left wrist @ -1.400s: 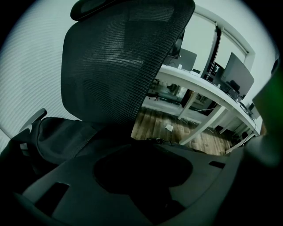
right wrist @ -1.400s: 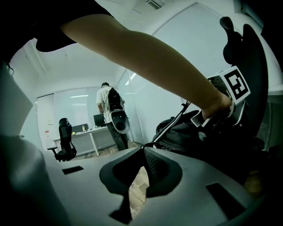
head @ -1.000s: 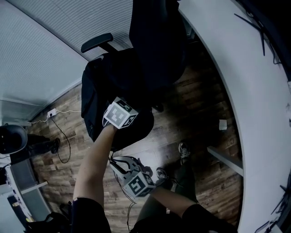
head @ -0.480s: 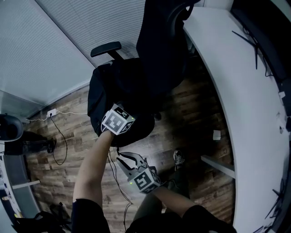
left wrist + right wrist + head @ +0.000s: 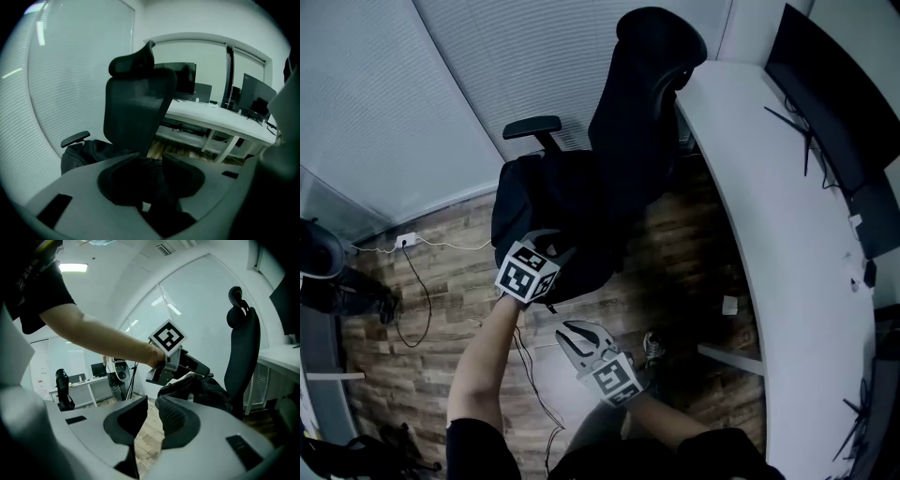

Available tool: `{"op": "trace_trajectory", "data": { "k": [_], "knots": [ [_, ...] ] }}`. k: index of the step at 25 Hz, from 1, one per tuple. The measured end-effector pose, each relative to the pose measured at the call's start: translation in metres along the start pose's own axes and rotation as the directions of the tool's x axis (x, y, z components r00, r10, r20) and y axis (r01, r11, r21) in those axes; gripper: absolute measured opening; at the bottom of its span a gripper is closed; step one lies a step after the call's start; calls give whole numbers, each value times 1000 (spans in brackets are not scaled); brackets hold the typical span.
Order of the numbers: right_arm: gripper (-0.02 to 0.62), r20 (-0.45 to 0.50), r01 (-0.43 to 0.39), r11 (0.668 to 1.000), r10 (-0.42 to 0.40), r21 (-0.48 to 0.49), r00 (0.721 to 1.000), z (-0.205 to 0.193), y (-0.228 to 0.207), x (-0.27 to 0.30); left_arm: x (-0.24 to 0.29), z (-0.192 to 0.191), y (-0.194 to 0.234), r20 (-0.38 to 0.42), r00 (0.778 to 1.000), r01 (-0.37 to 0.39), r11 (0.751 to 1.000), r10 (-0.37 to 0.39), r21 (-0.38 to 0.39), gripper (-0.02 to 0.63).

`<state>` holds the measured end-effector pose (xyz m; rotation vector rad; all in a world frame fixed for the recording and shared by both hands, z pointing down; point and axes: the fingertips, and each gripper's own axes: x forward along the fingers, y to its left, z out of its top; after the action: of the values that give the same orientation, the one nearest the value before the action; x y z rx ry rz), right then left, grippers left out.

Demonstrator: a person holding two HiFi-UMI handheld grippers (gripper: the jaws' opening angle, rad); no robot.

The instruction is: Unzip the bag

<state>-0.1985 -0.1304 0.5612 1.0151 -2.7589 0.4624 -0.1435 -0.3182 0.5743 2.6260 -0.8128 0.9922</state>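
Note:
A black bag lies slumped on the seat of a black office chair. My left gripper is at the bag's near edge. In the left gripper view black fabric fills the gap between the pads of that gripper. Its jaws have just been opening a little and are shut on the fabric. The rest of the bag shows at the left. My right gripper hovers over the floor, short of the bag, and is shut on nothing. In its own view this gripper faces the left gripper and the bag.
A long white desk curves along the right, with monitors on it. The chair's armrest sticks out behind the bag. A cable trails over the wooden floor at the left. The person's shoe is beside the right gripper.
Both grippers have risen, and the right one has come closer to the bag's near edge. The head view has tilted up, so the chair's headrest now shows.

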Motion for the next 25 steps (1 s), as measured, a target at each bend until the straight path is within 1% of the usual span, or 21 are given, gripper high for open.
{"op": "trace_trajectory", "data": {
  "k": [2,6,10,13,16,20,25],
  "knots": [
    [55,5,14,1000,-14,0,1000,7,1,-11,-18,3,-2,41,999,-29,999,29,-21,173],
    [55,18,40,999,-40,-5,999,22,5,-32,-53,6,-12,111,991,-73,997,77,-39,137],
    [55,35,68,998,-68,-12,997,37,9,-53,-85,9,-29,171,980,-91,994,100,-60,120],
    [55,49,80,997,-79,-22,996,48,16,-65,-107,7,-41,209,971,-111,992,121,-58,111],
    [55,59,86,996,-84,-38,995,57,23,-76,-128,7,-54,253,957,-134,989,144,-56,98],
    [55,71,98,993,-94,-62,993,66,31,-90,-158,6,-72,316,932,-156,983,178,-96,81],
    [55,78,109,990,-102,-89,992,73,49,-108,-199,-5,-98,361,907,-180,974,218,-135,56]
  ]
}}
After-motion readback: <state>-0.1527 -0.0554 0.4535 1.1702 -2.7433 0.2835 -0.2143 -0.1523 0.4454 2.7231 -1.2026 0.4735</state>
